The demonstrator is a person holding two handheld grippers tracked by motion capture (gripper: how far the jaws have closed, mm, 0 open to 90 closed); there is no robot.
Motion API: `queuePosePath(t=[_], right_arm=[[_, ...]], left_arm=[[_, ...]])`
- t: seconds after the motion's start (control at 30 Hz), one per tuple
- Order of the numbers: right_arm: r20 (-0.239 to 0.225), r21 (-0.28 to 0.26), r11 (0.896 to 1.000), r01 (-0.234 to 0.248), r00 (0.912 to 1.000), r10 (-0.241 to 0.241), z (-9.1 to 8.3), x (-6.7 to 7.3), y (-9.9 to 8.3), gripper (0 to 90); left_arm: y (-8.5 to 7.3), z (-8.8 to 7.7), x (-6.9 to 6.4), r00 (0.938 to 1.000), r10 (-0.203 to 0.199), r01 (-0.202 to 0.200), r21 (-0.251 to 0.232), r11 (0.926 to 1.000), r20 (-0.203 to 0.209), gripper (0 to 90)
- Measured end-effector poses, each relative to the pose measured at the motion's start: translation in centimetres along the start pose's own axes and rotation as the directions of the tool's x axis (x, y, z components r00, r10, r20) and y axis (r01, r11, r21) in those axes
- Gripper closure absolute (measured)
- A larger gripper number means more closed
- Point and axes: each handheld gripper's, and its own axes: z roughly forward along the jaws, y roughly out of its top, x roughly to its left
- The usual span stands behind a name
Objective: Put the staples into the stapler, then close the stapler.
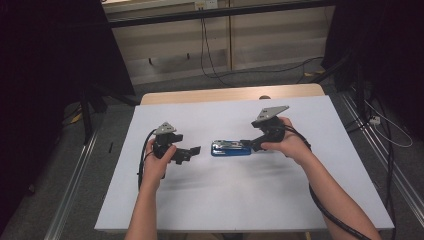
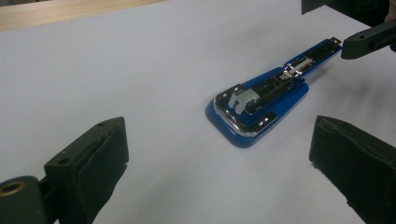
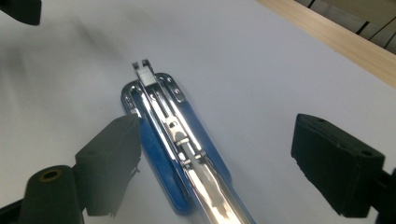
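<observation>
Stapler (image 1: 230,148), blue-based with its metal channel exposed, lies flat on the white sheet (image 1: 240,200) near the centre of the table (image 1: 225,94), between the two grippers; left gripper (image 1: 192,151) sits just beside the stapler's wide end, jaws spread, nothing between them; in the left gripper view the stapler (image 2: 259,105) lies ahead of the pads, apart from them; right gripper (image 1: 248,144) is at the narrow end, jaws spread wide; in the right gripper view the stapler (image 3: 173,135) runs between the pads, neither pad pressing it.
</observation>
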Motion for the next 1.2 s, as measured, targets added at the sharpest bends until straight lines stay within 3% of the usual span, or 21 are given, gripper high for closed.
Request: queuePosePath(t=[0.4,0.87,1.07,1.2], right_arm=[[0.075,-0.033,0.997,-0.072,0.9944,0.074,-2.6,-0.5,-2.4,15.9],[0.134,-0.058,0.994,-0.091,0.9861,0.098,-4.4,0.0,-4.7,15.2],[0.162,-0.066,0.99,-0.128,0.9772,0.137,-5.1,-0.1,-5.9,15.0],[0.185,-0.08,0.985,-0.151,0.969,0.164,-5.4,-0.1,-6.5,15.4]], left_arm=[[0.2,0.4,-0.1,1.0,0.003,-0.003,-0.001,1.0,0.007,4.8],[0.2,0.5,-0.1,0.9999,0.005,-0.005,-0.003,1.0,0.009,4.6],[0.1,0.7,-0.4,0.9996,0.008,-0.008,0.009,0.9999,0.028,4.6],[0.2,0.7,-0.6,0.9992,0.009,-0.009,-0.009,0.9999,0.039,4.6]])
